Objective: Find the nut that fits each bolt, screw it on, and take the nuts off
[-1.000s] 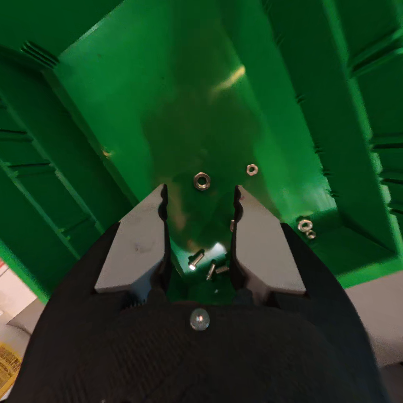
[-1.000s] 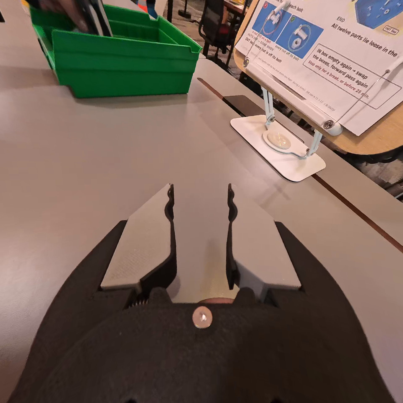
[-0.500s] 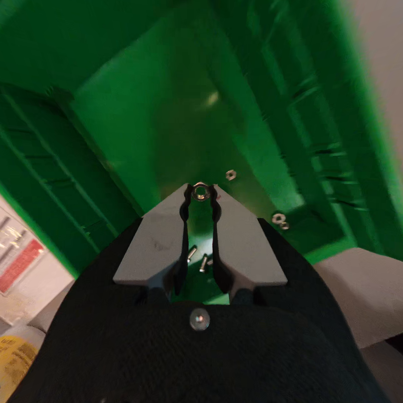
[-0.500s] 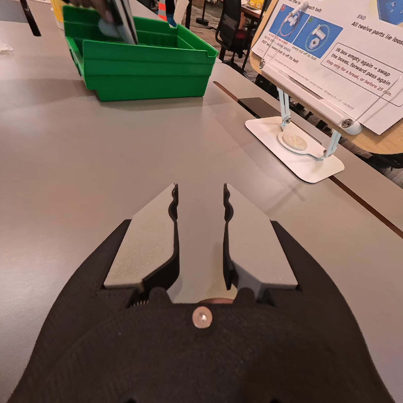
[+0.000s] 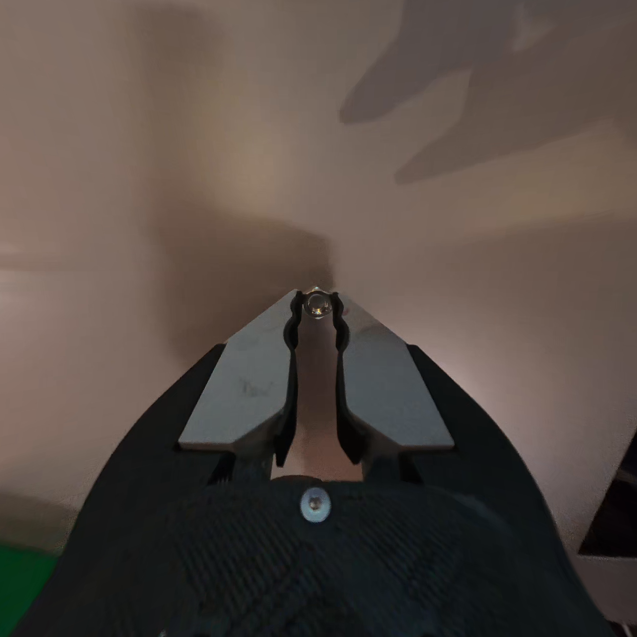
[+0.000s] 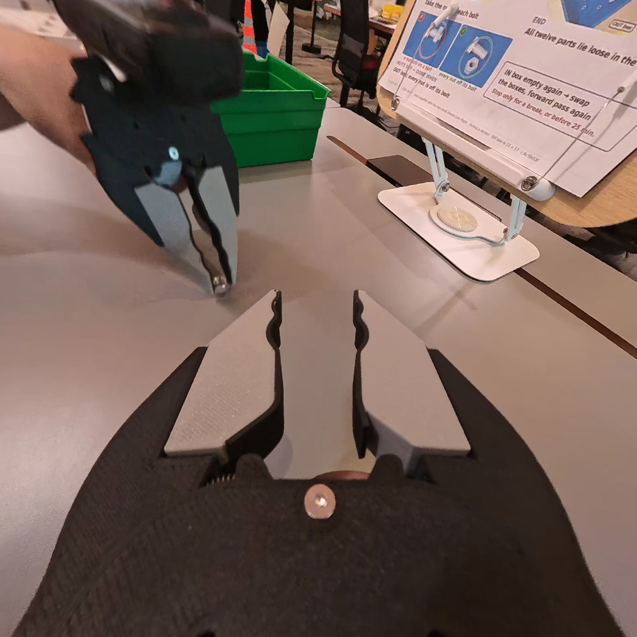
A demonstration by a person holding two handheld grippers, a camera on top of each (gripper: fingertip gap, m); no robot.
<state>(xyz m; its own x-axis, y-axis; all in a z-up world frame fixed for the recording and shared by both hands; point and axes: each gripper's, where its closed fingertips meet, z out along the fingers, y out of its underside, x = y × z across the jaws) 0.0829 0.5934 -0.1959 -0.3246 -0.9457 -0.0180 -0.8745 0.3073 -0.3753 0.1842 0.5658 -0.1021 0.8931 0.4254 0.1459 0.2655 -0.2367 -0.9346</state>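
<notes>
The left gripper [image 6: 220,284] pinches one shiny nut [image 5: 317,305] at its tips, low over the middle of the grey table [image 6: 344,213]. The right gripper [image 6: 316,300] is half open, holding nothing. No bolt shows yet, so nearly all the work is left.

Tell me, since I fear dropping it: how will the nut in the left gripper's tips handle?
The nut is shiny metal, so probably slippery and stiff. It is pinched only at the very tips of the left gripper, so it could twist out. Small and ring-like, it may roll across the table if dropped.
</notes>
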